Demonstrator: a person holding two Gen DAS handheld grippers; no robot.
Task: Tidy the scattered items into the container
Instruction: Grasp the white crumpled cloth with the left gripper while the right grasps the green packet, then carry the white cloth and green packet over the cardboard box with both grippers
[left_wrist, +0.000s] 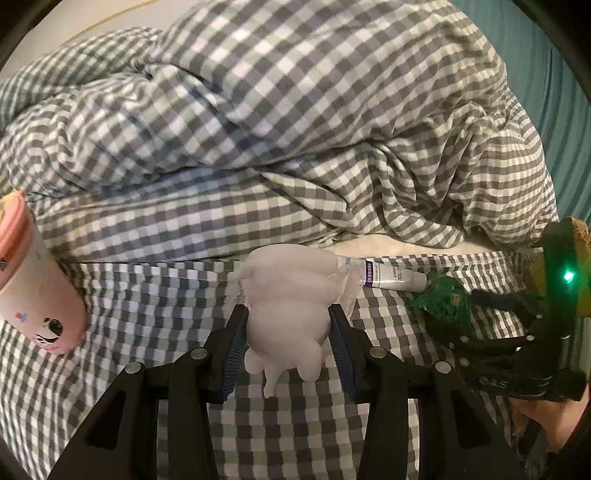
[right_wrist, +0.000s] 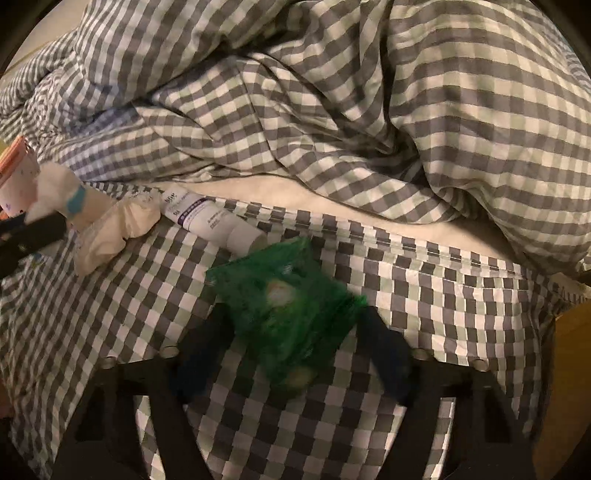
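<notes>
Centrally in the left wrist view, a soft white plush toy (left_wrist: 286, 306) sat low in the frame, its body rounded and lumpy, with stubby limbs and a thin tail hanging toward the camera. The left gripper (left_wrist: 287, 314) was closed against its flanks, the blue ribbed pads (left_wrist: 232, 354) pressing each side. In the right wrist view the same toy (right_wrist: 59, 192) showed at the left edge with a teal band on it.

Low and central in the right wrist view, a crinkly green packet (right_wrist: 284, 306) (blurred, glossy, roughly square) lay between the fingers of the right gripper (right_wrist: 291, 332); the blur hid whether they gripped it. In the left view that packet (left_wrist: 441, 299) appeared at the right, at the gripper's tip.

Just above the packet lay a smooth white tube (right_wrist: 210, 221) with a purple band, beside a crumpled clear wrapper (right_wrist: 114, 229).

A pink cup (left_wrist: 33, 280), tapered and printed with small figures, stood at the left edge, on grey-and-white checked bedding (left_wrist: 295, 110), rumpled in heavy folds above.
</notes>
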